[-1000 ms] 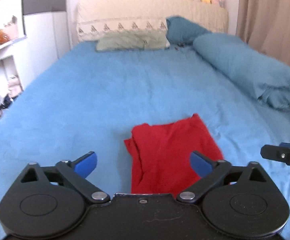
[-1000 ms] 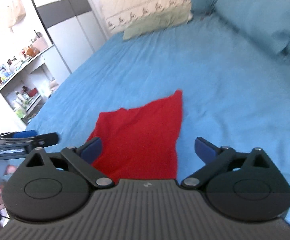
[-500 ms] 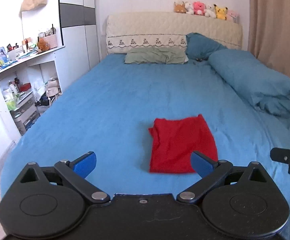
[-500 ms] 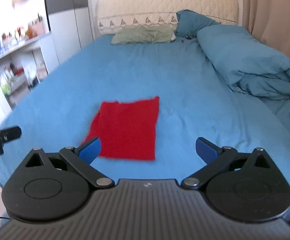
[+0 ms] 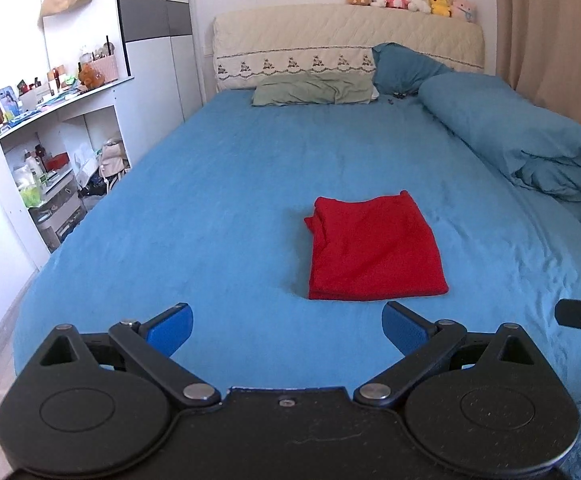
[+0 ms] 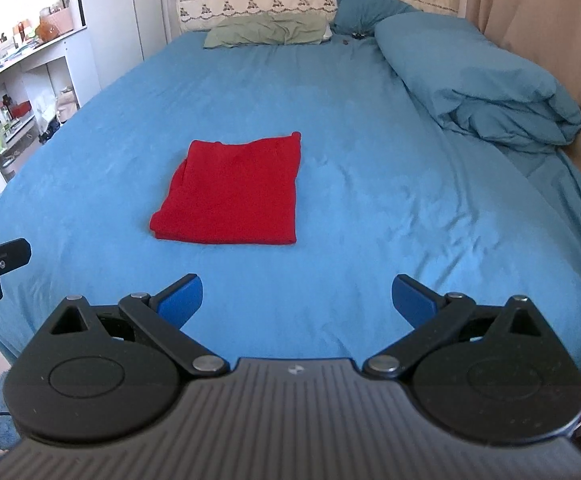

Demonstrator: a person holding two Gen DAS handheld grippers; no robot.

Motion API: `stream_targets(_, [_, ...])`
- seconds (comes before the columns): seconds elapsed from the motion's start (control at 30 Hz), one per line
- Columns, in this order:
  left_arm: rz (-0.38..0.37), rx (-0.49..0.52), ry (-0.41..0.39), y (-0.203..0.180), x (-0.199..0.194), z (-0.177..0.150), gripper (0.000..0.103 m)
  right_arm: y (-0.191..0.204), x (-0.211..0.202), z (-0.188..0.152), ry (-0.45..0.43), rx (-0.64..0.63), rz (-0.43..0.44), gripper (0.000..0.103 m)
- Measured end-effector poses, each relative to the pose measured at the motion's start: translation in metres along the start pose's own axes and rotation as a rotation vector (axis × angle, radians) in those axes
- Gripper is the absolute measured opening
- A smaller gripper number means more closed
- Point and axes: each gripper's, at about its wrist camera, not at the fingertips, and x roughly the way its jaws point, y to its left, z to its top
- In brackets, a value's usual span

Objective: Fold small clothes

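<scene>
At the bottom of the left wrist view the left gripper [image 5: 286,326] is spread wide and holds nothing; just above its right finger lies the folded red cloth [image 5: 374,250], flat on the blue bed sheet [image 5: 210,208]. In the right wrist view the right gripper [image 6: 296,300] also gapes empty, with the cloth [image 6: 234,192] above and left of centre, apart from it
</scene>
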Motion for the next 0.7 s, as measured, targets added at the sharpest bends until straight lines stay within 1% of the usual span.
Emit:
stream_targets(0.13, [0.001,0.004,-0.006,-0.0023,0.0001,-0.0009,0.102,-0.0036,0.003,0.0005,0.006,0.012,-0.002,0.103])
stream_targets(0.3, [0.009,0.011,0.008,-0.0031,0.0021,-0.0023,0.102,-0.0047,0.0045,0.001,0.008,0.022,-0.002,0.103])
stream_targets(0.7, [0.011,0.026,-0.013,-0.0027,-0.0009,-0.0022,0.102,-0.0084,0.0083,0.0015,0.017,0.028,-0.003,0.103])
